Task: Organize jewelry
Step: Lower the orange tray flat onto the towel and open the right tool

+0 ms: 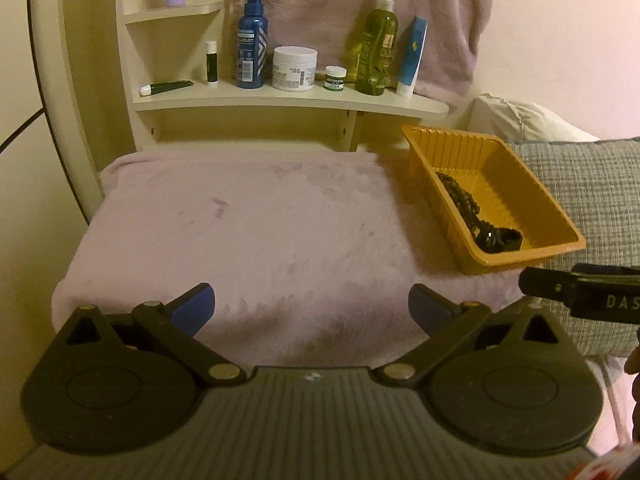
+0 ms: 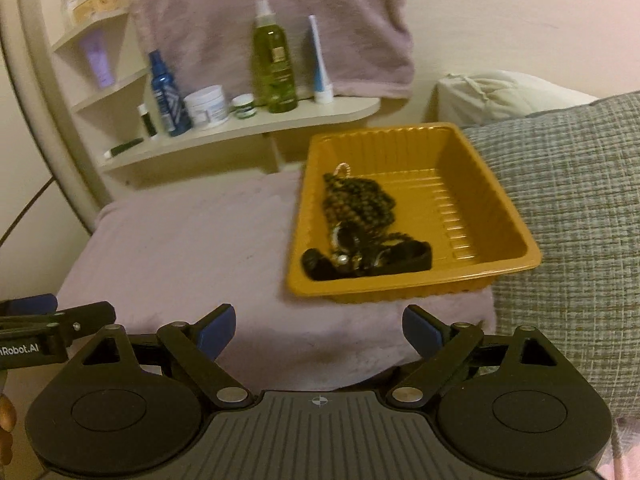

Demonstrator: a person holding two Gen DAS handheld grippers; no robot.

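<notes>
An orange plastic tray [image 1: 560, 216] [image 2: 504, 204] sits on the right side of a pink fluffy cloth [image 1: 248, 232] [image 2: 176, 256]. Inside it lie a dark beaded necklace [image 1: 458, 194] [image 2: 360, 200], a black band [image 1: 506, 240] [image 2: 408, 260] and small shiny pieces [image 2: 344, 240]. My left gripper [image 1: 311, 308] is open and empty, low over the cloth's near edge, left of the tray. My right gripper [image 2: 319, 330] is open and empty, just in front of the tray. Each gripper's side shows in the other's view, the right one [image 1: 580, 292] and the left one [image 2: 52, 324].
A cream shelf [image 1: 288, 98] [image 2: 240, 132] behind the cloth holds a blue spray bottle [image 1: 252, 40], a white jar [image 1: 295, 68], a green bottle [image 1: 376, 44] and tubes. A grey woven cushion [image 1: 592, 200] [image 2: 576, 208] lies right of the tray. A pink towel [image 1: 360, 8] hangs behind.
</notes>
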